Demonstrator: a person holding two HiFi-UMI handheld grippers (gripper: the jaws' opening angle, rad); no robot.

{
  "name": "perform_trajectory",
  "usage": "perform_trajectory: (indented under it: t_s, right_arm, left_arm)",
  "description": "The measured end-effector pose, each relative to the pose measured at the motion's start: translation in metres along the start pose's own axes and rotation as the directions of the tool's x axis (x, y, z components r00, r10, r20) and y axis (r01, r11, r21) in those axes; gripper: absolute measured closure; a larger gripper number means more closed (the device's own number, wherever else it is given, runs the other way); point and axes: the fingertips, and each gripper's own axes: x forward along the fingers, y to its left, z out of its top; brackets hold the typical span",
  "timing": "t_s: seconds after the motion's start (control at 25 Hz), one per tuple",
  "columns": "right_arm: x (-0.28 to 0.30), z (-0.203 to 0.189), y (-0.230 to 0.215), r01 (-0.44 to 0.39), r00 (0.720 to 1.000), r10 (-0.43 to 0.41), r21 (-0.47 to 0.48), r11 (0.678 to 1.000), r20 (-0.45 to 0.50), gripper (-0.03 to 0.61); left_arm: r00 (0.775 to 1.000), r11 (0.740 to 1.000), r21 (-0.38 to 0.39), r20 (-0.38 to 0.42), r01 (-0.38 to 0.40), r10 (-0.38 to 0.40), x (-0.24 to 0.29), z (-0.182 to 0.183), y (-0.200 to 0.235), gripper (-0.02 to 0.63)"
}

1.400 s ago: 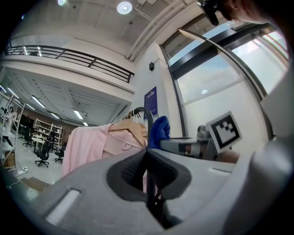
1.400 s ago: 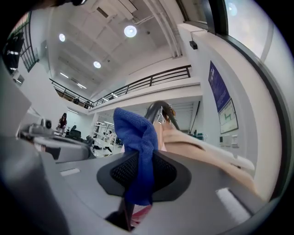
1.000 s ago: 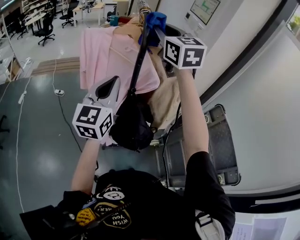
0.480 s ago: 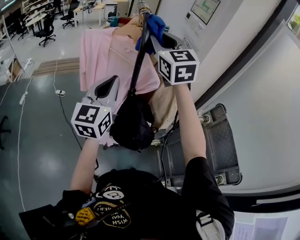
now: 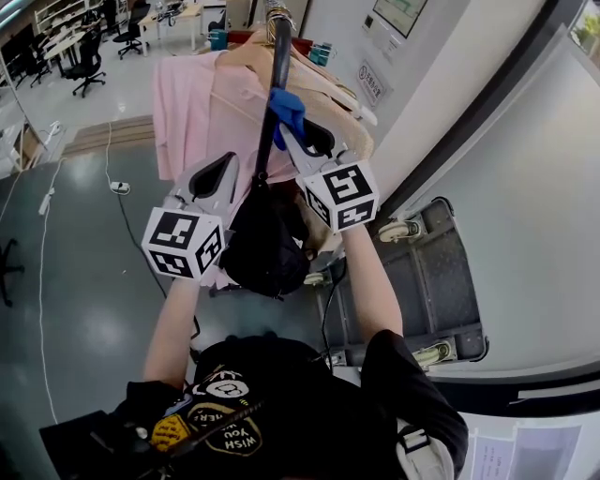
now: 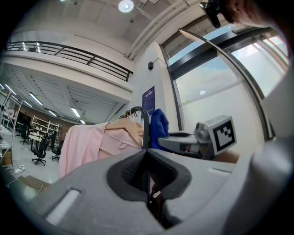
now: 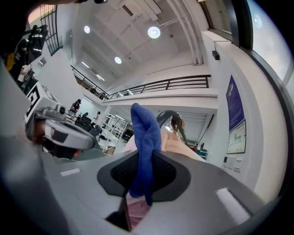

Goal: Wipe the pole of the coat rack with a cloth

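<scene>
Head view: the right gripper (image 5: pixel 298 141) has its jaws clamped on the blue cloth (image 5: pixel 286 111), which is pressed against the black pole (image 5: pixel 275 66) of the coat rack, above a hanging black bag (image 5: pixel 265 248). The left gripper (image 5: pixel 223 173) sits beside the pole, jaws together, nothing evident between them. Risk: the cloth snags on the bag, or side pressure rocks the unsteadied rack.

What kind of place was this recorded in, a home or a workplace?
Most likely a large open-plan office or lab hall, not a home. There are office chairs at desks on a wide polished floor, a railed mezzanine overhead, and a purple wall poster.
</scene>
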Motion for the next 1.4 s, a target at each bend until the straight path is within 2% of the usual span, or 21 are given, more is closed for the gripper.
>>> perform_trajectory:
  t_s: [0.12, 0.24, 0.44, 0.6, 0.84, 1.08, 1.24, 1.4]
  right_arm:
    - [-0.004, -0.024, 0.026, -0.015, 0.999, 0.014, -0.053, 0.998, -0.031, 0.506]
    - [-0.001, -0.040, 0.040, 0.038, 0.998, -0.045, -0.135, 0.990, -0.047, 0.506]
    - [0.003, -0.023, 0.024, 0.144, 0.989, -0.149, -0.196, 0.970, -0.011, 0.506]
    - [0.011, 0.015, -0.005, 0.149, 0.989, -0.147, -0.185, 0.971, 0.021, 0.505]
    - [0.022, 0.056, -0.046, 0.094, 0.991, -0.081, -0.119, 0.988, 0.110, 0.506]
    - [0.053, 0.093, -0.090, 0.098, 0.990, -0.091, -0.065, 0.993, 0.108, 0.508]
    - [0.067, 0.099, -0.104, 0.115, 0.989, -0.113, -0.012, 0.993, 0.093, 0.508]
    - [0.055, 0.087, -0.090, 0.124, 0.986, -0.126, 0.030, 0.992, 0.110, 0.509]
  left_arm:
    - [1.000, 1.000, -0.003, -0.001, -0.003, 0.003, -0.001, -0.002, 0.000, 0.613]
    - [1.000, 1.000, -0.004, 0.003, -0.011, 0.011, -0.003, -0.002, 0.001, 0.613]
    - [1.000, 1.000, -0.002, 0.002, -0.017, 0.017, -0.005, -0.001, 0.000, 0.613]
    - [1.000, 1.000, -0.007, 0.003, -0.017, 0.017, -0.009, -0.002, -0.003, 0.613]
    - [1.000, 1.000, -0.005, 0.014, -0.022, 0.022, -0.010, 0.002, -0.002, 0.613]
    - [1.000, 1.000, -0.006, 0.014, -0.026, 0.026, -0.011, 0.004, 0.000, 0.613]
    - [0.999, 0.999, -0.006, 0.013, -0.037, 0.037, -0.011, 0.003, 0.004, 0.612]
    - [0.999, 0.999, -0.007, 0.016, -0.052, 0.052, -0.014, 0.005, 0.010, 0.613]
